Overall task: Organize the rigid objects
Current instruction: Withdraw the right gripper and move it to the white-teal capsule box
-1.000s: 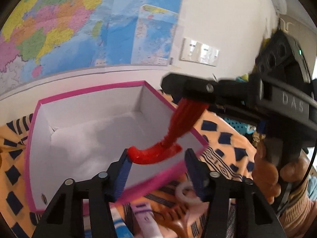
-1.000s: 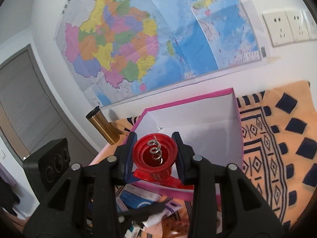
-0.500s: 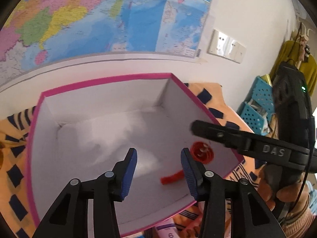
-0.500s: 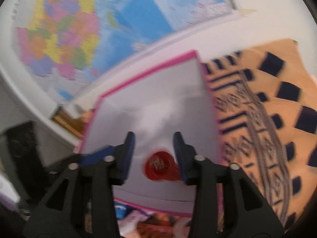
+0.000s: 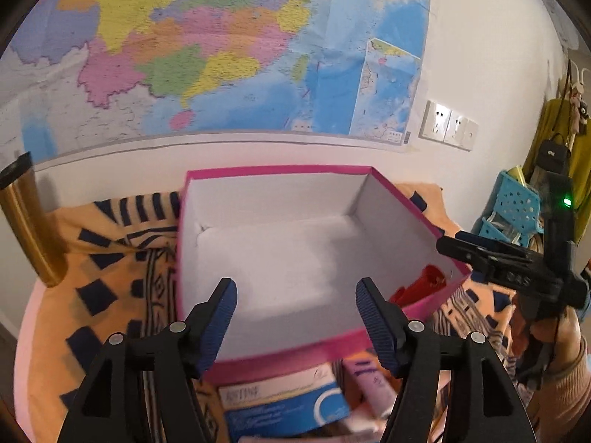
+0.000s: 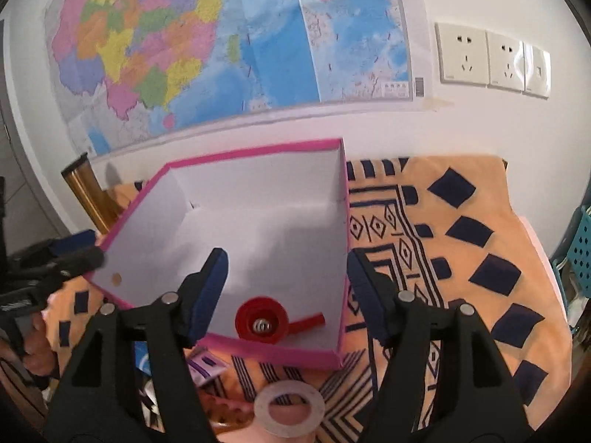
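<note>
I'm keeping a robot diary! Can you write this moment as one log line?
step: red corkscrew dropped in pink box | right claw opening, empty | left claw opening, empty | next: tape ring

Left gripper (image 5: 295,304) jaws opening, nothing between them, over pink box (image 5: 280,173). Red corkscrew (image 5: 421,288) lies in box's right corner. Right gripper (image 5: 476,254) at right edge.

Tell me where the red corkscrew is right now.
In the right wrist view, the red corkscrew lies inside the pink box, at its near wall, between the opening right gripper fingers, untouched.
</note>
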Available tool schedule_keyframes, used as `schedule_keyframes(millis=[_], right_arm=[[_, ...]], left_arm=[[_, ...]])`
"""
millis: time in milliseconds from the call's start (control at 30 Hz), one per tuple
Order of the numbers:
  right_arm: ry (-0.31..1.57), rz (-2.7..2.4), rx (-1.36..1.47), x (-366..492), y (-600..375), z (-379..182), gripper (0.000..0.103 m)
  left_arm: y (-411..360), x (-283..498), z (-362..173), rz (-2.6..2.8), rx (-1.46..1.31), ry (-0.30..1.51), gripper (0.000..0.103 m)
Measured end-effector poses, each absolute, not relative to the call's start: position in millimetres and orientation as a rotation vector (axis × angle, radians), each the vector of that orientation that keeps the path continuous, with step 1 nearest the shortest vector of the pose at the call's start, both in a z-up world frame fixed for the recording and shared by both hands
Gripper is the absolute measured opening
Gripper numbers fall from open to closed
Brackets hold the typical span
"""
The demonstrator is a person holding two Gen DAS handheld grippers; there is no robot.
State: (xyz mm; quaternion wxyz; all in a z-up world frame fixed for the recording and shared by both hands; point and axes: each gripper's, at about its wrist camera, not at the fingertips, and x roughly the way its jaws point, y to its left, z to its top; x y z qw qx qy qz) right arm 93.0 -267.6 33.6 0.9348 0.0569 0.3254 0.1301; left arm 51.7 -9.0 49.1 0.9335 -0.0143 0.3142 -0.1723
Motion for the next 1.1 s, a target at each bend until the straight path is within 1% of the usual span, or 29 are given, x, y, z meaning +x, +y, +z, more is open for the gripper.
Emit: schedule_keyframes(millis=[133, 233, 467, 600, 733, 767, 833, 933, 1100], right_arm=[[0.686, 0.265, 0.146, 93, -274, 27, 0.067], [0.669, 0.271, 0.157, 86, -280, 30, 0.067], [0.660, 0.339, 0.205, 61, -291, 33, 0.066], [0.653, 0.517, 0.160, 22, -269, 32, 0.066], [0.700, 0.668, 0.129, -9, -239, 19, 0.066], [0.712, 0.686, 0.125, -13, -234, 16, 0.065], [0.757, 0.736, 0.102, -21, -215, 5, 0.056], [0.818, 0.775, 0.086, -25, -196, -14, 0.047], [0.879, 0.820, 0.083, -26, -172, -34, 0.041]], left_arm=[[-9, 43, 48, -0.344, -0.008, 0.639, 0.068], [-6, 35, 44, -0.357, -0.013, 0.642, 0.069], [12, 13, 23, -0.315, -0.002, 0.676, 0.069], [22, 1, 5, -0.288, 0.020, 0.728, 0.069], [25, -10, -12, -0.287, 0.036, 0.771, 0.069], [25, -12, -15, -0.292, 0.040, 0.780, 0.069], [23, -18, -22, -0.304, 0.053, 0.798, 0.069], [20, -26, -31, -0.318, 0.070, 0.820, 0.069], [21, -37, -39, -0.352, 0.063, 0.836, 0.069]])
